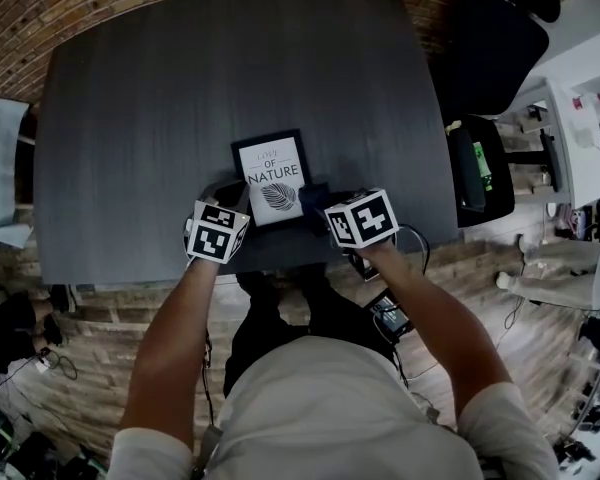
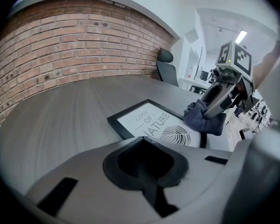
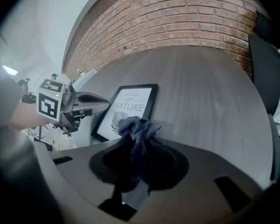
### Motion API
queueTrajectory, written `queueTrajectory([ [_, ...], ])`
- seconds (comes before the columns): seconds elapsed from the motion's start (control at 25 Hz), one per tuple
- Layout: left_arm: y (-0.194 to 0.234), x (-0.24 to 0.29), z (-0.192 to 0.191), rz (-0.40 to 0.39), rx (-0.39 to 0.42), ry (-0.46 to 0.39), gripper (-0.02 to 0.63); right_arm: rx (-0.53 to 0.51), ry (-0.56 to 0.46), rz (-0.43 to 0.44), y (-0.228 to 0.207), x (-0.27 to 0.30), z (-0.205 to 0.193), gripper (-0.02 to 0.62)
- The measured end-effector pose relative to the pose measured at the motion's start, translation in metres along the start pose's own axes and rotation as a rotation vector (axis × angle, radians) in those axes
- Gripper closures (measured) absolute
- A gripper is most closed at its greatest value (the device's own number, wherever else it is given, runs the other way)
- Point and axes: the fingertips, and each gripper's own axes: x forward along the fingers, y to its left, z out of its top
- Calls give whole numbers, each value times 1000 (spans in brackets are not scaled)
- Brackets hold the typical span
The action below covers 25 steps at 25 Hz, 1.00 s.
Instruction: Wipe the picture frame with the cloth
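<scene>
A black picture frame (image 1: pixel 270 179) with a white "Love of Nature" print lies flat on the dark grey table (image 1: pixel 180 98), close to its near edge. My right gripper (image 1: pixel 322 198) is shut on a bunched dark blue cloth (image 3: pixel 137 127), which hangs over the frame's near right corner. The left gripper view shows the cloth (image 2: pixel 204 117) against that corner of the frame (image 2: pixel 149 122). My left gripper (image 1: pixel 229 200) is shut with nothing in it. Its tips (image 3: pixel 104 107) sit at the frame's left edge (image 3: pixel 129 107); whether they touch it I cannot tell.
A black office chair (image 1: pixel 492 40) stands off the table's far right corner. A brick wall (image 2: pixel 60 55) runs behind the table. White shelving (image 1: pixel 570 138) and cables clutter the floor to the right. The person's legs are just below the table's near edge (image 1: pixel 280 263).
</scene>
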Motion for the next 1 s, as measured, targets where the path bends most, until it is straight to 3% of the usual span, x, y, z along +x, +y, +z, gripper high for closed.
queueTrajectory([
  [0.2,0,0,0,11,-6,-4,598,-17,-29,-83,-29,-17,17,486],
  [0.68,-3,-1,0,27,-13,-8,598,-31,-80,-114,-48,-10,104,486],
  [1.0,-2,-1,2,34,-11,-19,598,-162,-48,-174,-41,15,146,486],
])
